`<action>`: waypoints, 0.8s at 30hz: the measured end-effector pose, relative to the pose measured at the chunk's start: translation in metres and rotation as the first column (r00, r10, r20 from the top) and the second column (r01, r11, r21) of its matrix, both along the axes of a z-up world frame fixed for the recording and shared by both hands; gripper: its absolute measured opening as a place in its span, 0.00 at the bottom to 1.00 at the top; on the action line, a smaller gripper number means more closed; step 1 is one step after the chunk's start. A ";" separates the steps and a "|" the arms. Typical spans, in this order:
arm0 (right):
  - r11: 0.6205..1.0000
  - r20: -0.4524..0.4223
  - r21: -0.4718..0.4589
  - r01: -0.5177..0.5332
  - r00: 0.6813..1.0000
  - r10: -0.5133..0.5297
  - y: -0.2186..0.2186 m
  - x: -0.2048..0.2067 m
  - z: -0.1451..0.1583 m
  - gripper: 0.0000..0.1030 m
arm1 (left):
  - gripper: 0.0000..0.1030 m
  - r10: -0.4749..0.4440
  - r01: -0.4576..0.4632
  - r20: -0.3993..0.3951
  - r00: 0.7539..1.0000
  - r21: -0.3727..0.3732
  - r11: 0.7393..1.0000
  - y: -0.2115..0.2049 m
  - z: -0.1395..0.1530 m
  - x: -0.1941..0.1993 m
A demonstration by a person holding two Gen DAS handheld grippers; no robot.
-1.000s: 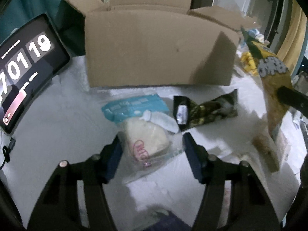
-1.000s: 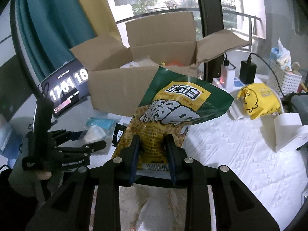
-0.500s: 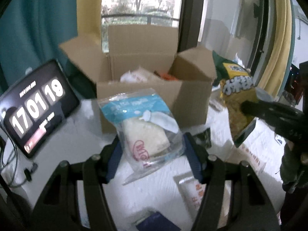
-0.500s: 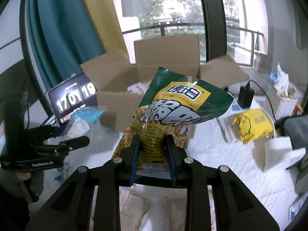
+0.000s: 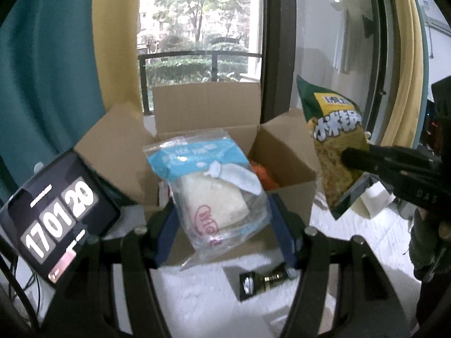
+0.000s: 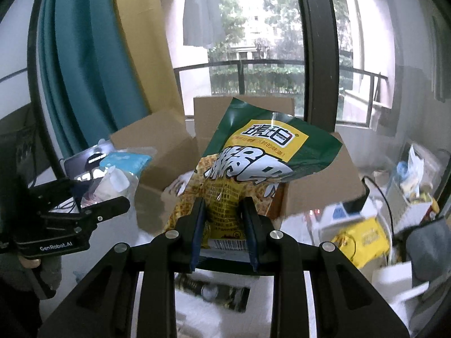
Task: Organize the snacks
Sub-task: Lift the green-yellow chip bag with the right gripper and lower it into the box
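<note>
My left gripper [image 5: 222, 219] is shut on a clear bread packet with a blue top [image 5: 208, 186] and holds it up in front of the open cardboard box [image 5: 284, 166]. My right gripper [image 6: 224, 214] is shut on a green and yellow snack bag [image 6: 253, 169], held upright before the same box [image 6: 324, 186]. The snack bag [image 5: 335, 146] and right gripper [image 5: 389, 166] show at the right of the left wrist view. The left gripper [image 6: 84, 205] with the bread packet [image 6: 118, 174] shows at the left of the right wrist view.
A tablet clock [image 5: 56, 219] leans left of the box. A dark snack packet [image 5: 262, 280] lies on the white table below both grippers [image 6: 214, 293]. A yellow bag [image 6: 363, 239], a white basket [image 6: 414, 194], chargers and a paper roll sit at the right.
Both grippers have risen from table height with their packets and now stand level with the box opening. The clock changed from 19 to 20.
</note>
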State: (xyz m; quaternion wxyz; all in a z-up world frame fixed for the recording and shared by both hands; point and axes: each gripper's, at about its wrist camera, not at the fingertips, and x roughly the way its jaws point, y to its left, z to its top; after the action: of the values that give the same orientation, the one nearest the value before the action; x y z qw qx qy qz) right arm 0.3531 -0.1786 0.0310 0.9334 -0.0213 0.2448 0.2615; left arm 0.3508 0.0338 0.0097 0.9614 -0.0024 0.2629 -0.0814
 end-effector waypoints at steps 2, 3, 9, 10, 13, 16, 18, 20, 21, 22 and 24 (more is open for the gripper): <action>1.000 0.010 -0.003 0.001 1.000 -0.001 0.003 0.007 0.003 0.28 | 0.61 -0.001 0.001 0.008 1.000 0.000 1.000 -0.001 0.001 0.008; 1.000 0.015 -0.004 0.001 1.000 -0.001 0.004 0.009 0.003 0.28 | 0.61 -0.003 0.003 0.014 1.000 0.001 1.000 0.000 0.003 0.015; 1.000 0.017 -0.003 0.016 1.000 -0.016 0.013 0.038 0.003 0.28 | 0.61 0.004 -0.003 0.017 1.000 -0.018 1.000 0.006 -0.005 0.054; 1.000 0.015 -0.003 0.018 1.000 -0.018 0.013 0.042 0.002 0.28 | 0.61 0.004 -0.003 0.014 1.000 -0.022 1.000 0.005 -0.007 0.058; 1.000 0.005 -0.003 0.028 1.000 -0.028 0.017 0.059 -0.001 0.28 | 0.61 -0.001 0.001 -0.001 1.000 -0.024 1.000 0.006 -0.016 0.077; 0.999 -0.010 -0.009 0.040 0.999 -0.040 0.020 0.076 -0.007 0.28 | 0.62 -0.005 0.004 -0.020 1.000 -0.021 1.000 0.006 -0.028 0.093; 0.999 -0.023 -0.016 0.047 0.999 -0.048 0.024 0.087 -0.011 0.28 | 0.63 -0.004 0.003 -0.037 0.999 -0.025 1.000 0.007 -0.034 0.102; 0.998 -0.036 -0.026 0.057 0.998 -0.058 0.027 0.097 -0.017 0.28 | 0.64 -0.010 0.007 -0.077 0.997 -0.040 0.999 0.007 -0.039 0.112; 0.997 -0.040 -0.030 0.064 0.997 -0.065 0.028 0.101 -0.020 0.28 | 0.66 -0.013 0.009 -0.080 0.997 -0.046 0.999 0.008 -0.040 0.115; 0.997 -0.044 -0.033 0.069 0.997 -0.071 0.029 0.104 -0.022 0.28 | 0.70 -0.011 0.006 -0.088 0.996 -0.054 0.999 0.009 -0.043 0.118; 0.996 -0.053 -0.046 0.078 0.995 -0.081 0.033 0.110 -0.027 0.30 | 0.74 -0.003 -0.004 -0.096 0.995 -0.068 0.998 0.011 -0.044 0.121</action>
State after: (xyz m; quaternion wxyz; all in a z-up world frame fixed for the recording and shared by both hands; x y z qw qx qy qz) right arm 0.4632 -0.1461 0.0042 0.9354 -0.0250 0.2764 0.2191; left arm 0.4716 0.0448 -0.0342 0.9470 -0.0390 0.3060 -0.0900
